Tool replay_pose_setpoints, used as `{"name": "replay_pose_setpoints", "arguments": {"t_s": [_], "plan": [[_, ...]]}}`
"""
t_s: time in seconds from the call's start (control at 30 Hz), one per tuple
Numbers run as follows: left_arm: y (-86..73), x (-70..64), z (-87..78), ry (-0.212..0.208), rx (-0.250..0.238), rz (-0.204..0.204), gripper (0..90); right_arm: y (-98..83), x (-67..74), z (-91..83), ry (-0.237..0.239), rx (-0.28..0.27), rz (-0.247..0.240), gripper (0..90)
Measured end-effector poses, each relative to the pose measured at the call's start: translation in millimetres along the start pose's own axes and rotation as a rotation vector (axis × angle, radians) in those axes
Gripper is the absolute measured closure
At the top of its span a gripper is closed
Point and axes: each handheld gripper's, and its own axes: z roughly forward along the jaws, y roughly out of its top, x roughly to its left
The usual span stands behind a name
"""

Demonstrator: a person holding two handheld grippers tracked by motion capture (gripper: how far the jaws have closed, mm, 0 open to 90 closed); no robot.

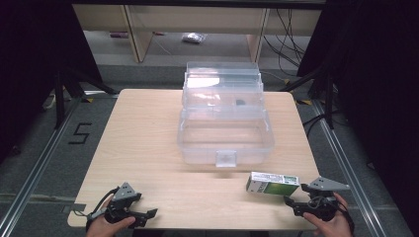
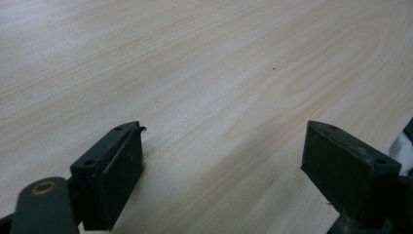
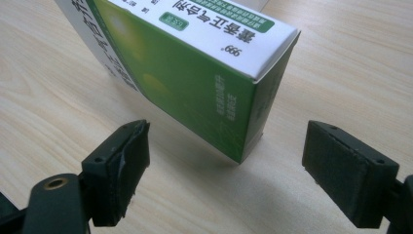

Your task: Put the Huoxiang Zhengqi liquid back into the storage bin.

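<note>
A green and white carton [image 1: 272, 183] lies on the wooden table [image 1: 148, 148] near its front right corner. My right gripper [image 1: 292, 202] sits just in front of it, held by a hand, jaws wide open. In the right gripper view the carton [image 3: 195, 73] stands a little beyond the gripper [image 3: 226, 161], its near corner pointing into the gap between the pads, touching neither. My left gripper [image 1: 148, 213] rests at the front left edge of the table, open, and in its own view the gripper [image 2: 221, 165] has bare wood between the jaws.
A clear plastic box [image 1: 225, 136] with its lid standing open sits at the middle back of the table. A small dark object [image 1: 240, 102] shows through the lid. Black stands and cables flank the table on the floor.
</note>
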Motion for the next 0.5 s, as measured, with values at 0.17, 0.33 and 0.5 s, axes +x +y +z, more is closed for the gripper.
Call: {"name": "replay_pose_setpoints", "arguments": {"t_s": [0.17,0.33,0.5], "plan": [[0.0,-0.1,0.1,0.0,-0.001,-0.002,14.8,3.4,-0.5,-3.0,0.008,0.008,-0.009,17.9],[0.1,0.1,0.1,-0.003,-0.001,0.001,14.8,12.1,-0.3,-7.8,0.01,0.015,-0.032,17.7],[0.1,0.8,-0.9,-0.002,0.008,0.008,14.8,22.1,0.9,-10.5,0.014,0.03,-0.075,17.3]]}}
